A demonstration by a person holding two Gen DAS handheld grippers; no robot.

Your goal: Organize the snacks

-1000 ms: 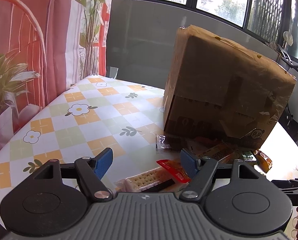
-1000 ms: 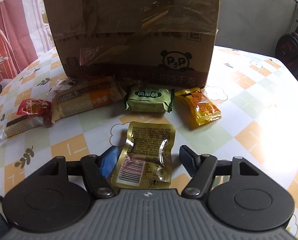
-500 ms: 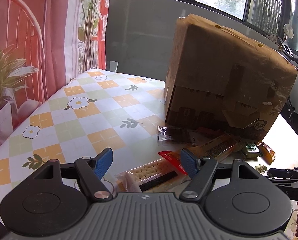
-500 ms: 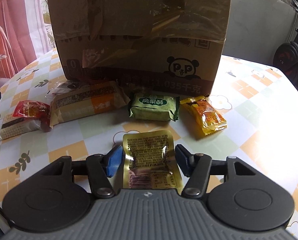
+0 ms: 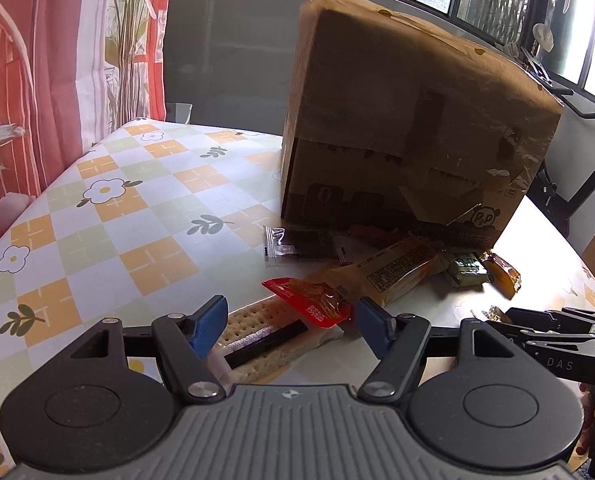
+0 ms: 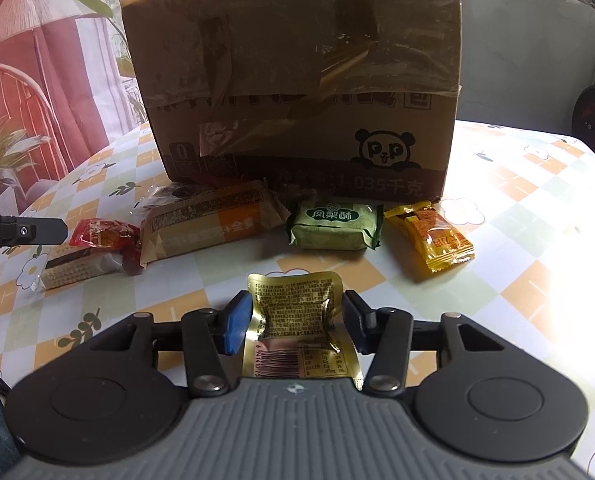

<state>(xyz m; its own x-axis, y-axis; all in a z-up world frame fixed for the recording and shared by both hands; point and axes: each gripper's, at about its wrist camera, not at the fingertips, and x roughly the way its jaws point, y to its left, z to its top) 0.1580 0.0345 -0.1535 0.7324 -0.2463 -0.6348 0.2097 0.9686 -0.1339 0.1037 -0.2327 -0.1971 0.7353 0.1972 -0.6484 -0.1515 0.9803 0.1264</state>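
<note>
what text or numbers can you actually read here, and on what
"P P" in the panda logo, cardboard box
"1.035千克", box's bottom edge
"凤梨酥", green packet
"DAS", the other gripper's arm in the left wrist view
Gold pouch fine print and barcode digits, tan bar, red packet, yellow packet: too small or blurred.

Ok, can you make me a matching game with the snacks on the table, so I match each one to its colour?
Things:
1. packet between the right gripper's fingers
2. packet with the round logo
3. wrapper at the far right
4. small wrapper lying on the crackers

Colours:
A. red
B. green
C. gold
D. yellow

Pairs: 1-C, 2-B, 3-D, 4-A
</note>
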